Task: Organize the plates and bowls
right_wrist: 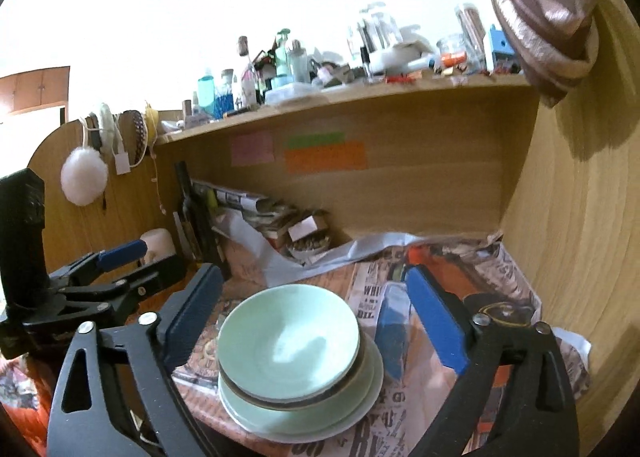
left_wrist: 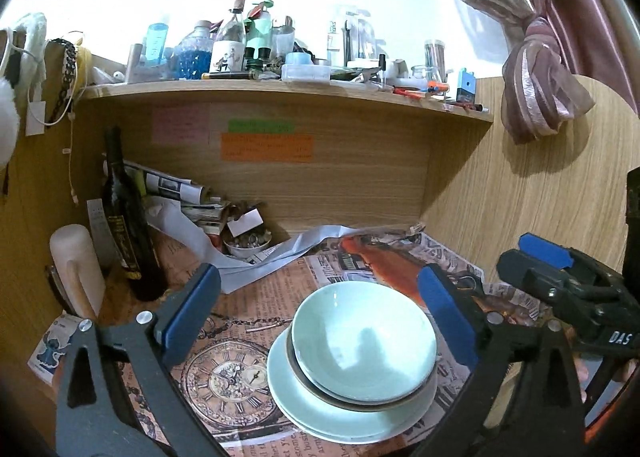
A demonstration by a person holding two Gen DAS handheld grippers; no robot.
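A pale green bowl [left_wrist: 360,333] [right_wrist: 288,337] tops a stack on the newspaper-covered desk. Under it is a second bowl with a brown rim [left_wrist: 320,389], then pale green plates [left_wrist: 304,405] [right_wrist: 248,413]. My left gripper [left_wrist: 316,289] is open just above and behind the stack, its blue pads wide apart with nothing between them. My right gripper [right_wrist: 312,279] is likewise open and empty over the stack. Each gripper shows in the other's view: the right one [left_wrist: 552,257] at the right edge, the left one [right_wrist: 124,253] at the left.
A dark wine bottle [left_wrist: 124,225], a white bottle [left_wrist: 74,269], rolled papers and a small bowl of bits [left_wrist: 246,245] crowd the back left corner. Above runs a shelf [left_wrist: 280,91] packed with bottles. A wooden side wall [right_wrist: 580,257] and a tied curtain [left_wrist: 536,89] close the right.
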